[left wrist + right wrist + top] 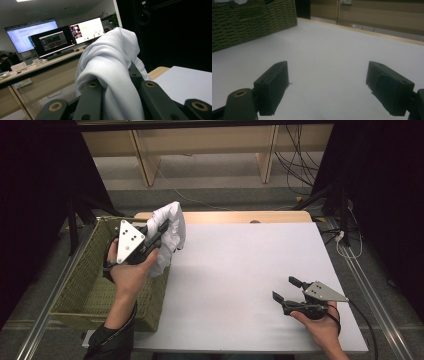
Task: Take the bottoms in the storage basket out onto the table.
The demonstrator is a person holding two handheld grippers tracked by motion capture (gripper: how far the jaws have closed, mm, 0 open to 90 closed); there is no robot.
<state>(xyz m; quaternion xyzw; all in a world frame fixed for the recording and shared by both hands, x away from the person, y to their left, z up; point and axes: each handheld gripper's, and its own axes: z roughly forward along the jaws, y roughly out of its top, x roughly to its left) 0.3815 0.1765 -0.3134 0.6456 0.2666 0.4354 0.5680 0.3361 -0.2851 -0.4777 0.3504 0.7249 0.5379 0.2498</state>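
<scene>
So the left hand-held gripper (pixel 162 227) is holding a white cloth (pixel 170 232) up in the air, right over the near edge where the woven basket (pixel 85 295) meets the desk (pixel 240 285). The cloth is bunching and draping over the jaws, hanging mostly down and twd the desk side, w/ the basket just below and to the left of it. Jaws are clamping tight on the fabric; in the left gripper view the cloth (pixel 112 75) is wedging between them. Prob going out of the basket, but can't really tell which way. The right hand-held gripper (pixel 285 290) is resting low on the desk, well apart from the cloth, jaws spreading wide w/ nothing in them.
</scene>
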